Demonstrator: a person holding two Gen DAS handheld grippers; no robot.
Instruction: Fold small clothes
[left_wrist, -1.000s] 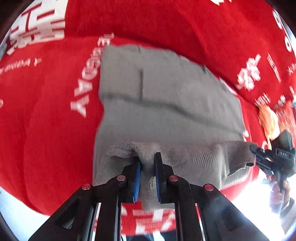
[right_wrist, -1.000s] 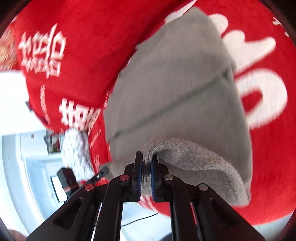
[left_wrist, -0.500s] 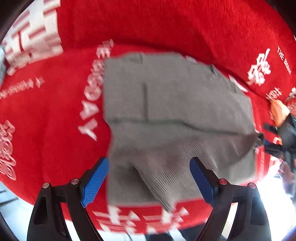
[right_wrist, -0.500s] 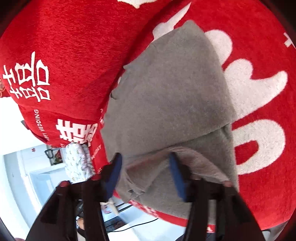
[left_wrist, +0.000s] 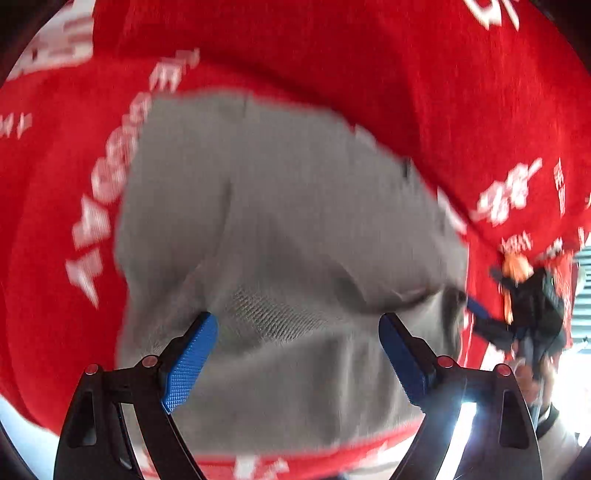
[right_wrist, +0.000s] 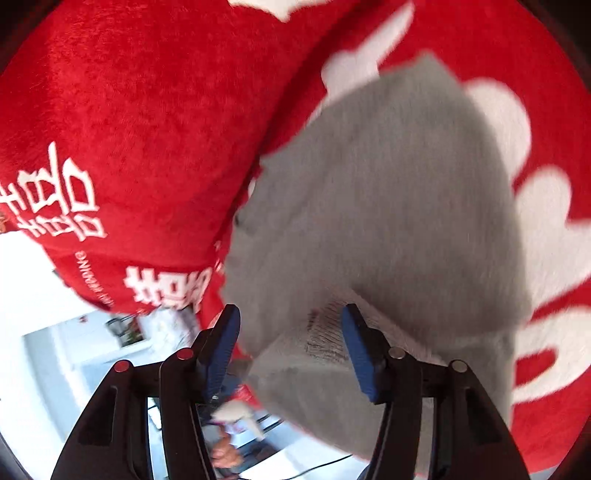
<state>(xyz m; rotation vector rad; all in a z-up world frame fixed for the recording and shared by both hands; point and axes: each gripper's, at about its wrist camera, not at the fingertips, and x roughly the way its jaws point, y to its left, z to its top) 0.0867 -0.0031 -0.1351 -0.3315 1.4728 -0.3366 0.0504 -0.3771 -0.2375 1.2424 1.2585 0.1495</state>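
A grey knitted garment (left_wrist: 295, 203) lies folded on a red blanket (left_wrist: 332, 74) with white lettering. Its ribbed edge (left_wrist: 280, 314) rests on top, near me. My left gripper (left_wrist: 295, 319) hovers over that edge with its jaws wide open, and the blue pads (left_wrist: 188, 354) do not press the cloth. In the right wrist view the same garment (right_wrist: 388, 203) fills the middle. My right gripper (right_wrist: 291, 310) stands open above its ribbed corner (right_wrist: 325, 332), gripping nothing. The right gripper also shows at the right edge of the left wrist view (left_wrist: 480, 317), beside the garment's corner.
The blanket (right_wrist: 147, 110) ends close to me, with a bright white floor and furniture (right_wrist: 55, 314) beyond its edge. A small orange thing (left_wrist: 517, 266) lies on the blanket behind the right gripper. A hand (left_wrist: 528, 380) holds that gripper's handle.
Both grippers were shut on the garment's ribbed edge and have opened and let it go. The edge now lies on the folded garment. Both views have shifted sideways.
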